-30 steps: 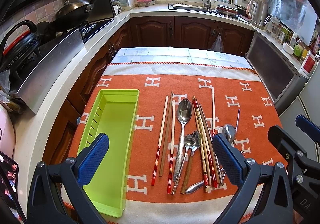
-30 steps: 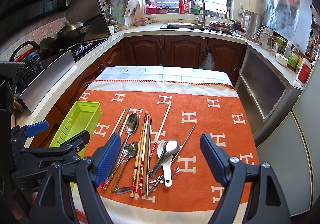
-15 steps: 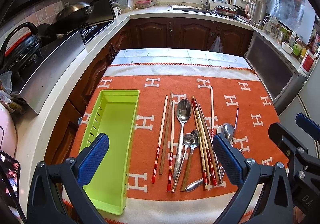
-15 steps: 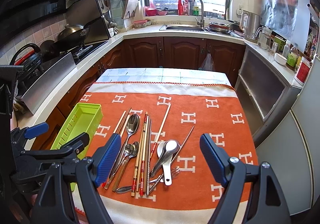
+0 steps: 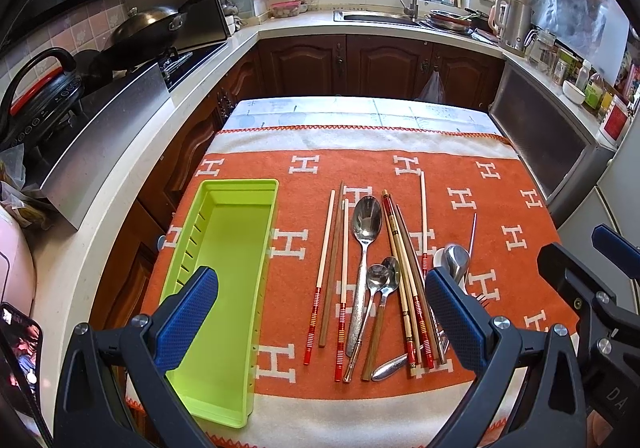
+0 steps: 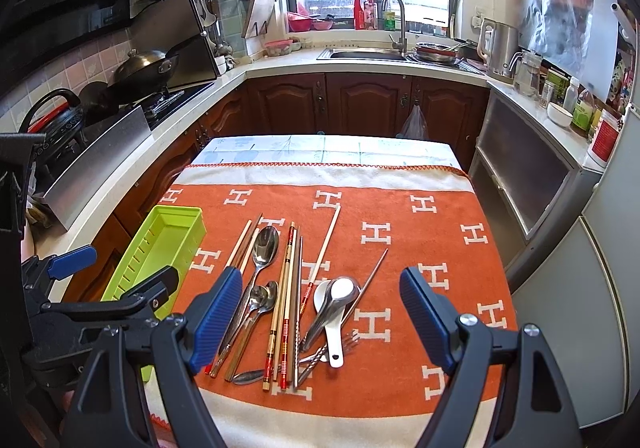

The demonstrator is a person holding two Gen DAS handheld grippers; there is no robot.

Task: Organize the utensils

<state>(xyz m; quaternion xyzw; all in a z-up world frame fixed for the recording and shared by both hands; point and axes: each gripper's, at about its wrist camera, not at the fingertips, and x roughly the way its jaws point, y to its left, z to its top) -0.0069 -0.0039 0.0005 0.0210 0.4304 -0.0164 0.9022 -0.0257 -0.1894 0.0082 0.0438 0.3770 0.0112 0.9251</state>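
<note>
A lime green utensil tray lies empty on the left of the orange blanket. To its right sits a loose pile: several chopsticks, a large metal spoon, two smaller spoons, a white ceramic spoon and a fork. My left gripper hovers open above the near edge, straddling the tray's right side and the pile. My right gripper hovers open over the pile's near end. Neither holds anything.
The table stands in a kitchen. A stove with a wok and a kettle runs along the left counter. A sink is at the back. Cabinets and jars line the right.
Both views have drifted slightly, so the table sits a little lower and farther in frame. Utensils and tray lie as before, and both grippers remain open.
</note>
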